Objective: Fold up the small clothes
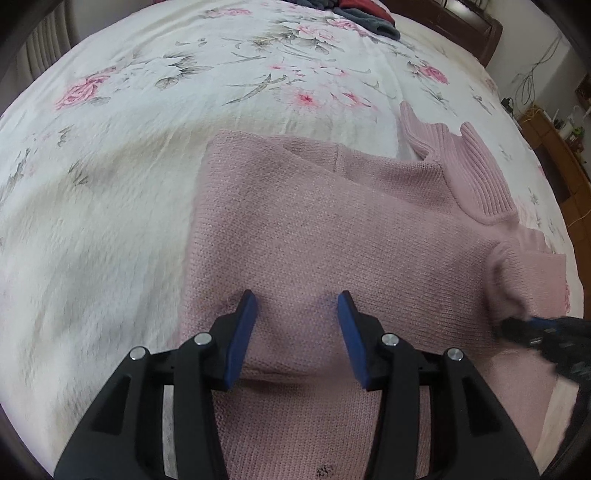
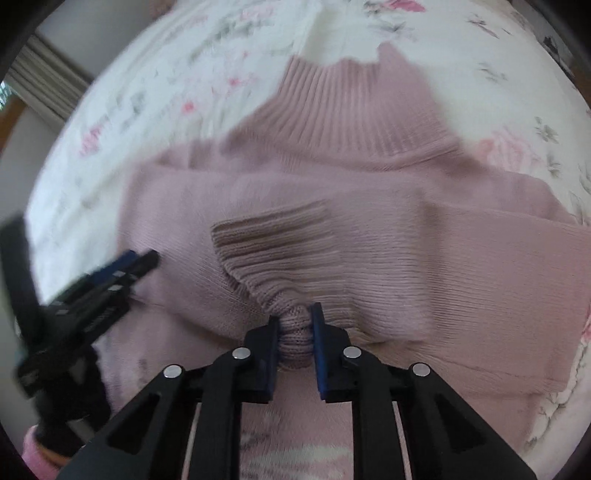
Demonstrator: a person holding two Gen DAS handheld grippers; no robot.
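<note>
Pink knit turtleneck sweater (image 1: 332,229) lies centre frame on the floral bedsheet (image 1: 147,92). Right gripper (image 2: 295,325) pinches the ribbed sleeve cuff (image 2: 273,240); left gripper (image 1: 297,314) spread, empty, above the body panel. Lay the sleeve flat across the chest, keeping the cuff unbunched.

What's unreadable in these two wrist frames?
- Sweater hem: cut off by the bottom edge and left gripper, left view.
- Right gripper: motion-blurred at the left view's edge.
- Dark clothes pile: cut off by the top edge, left view.
- Sleeve cuff underside: hidden by its own folds, right view.
</note>
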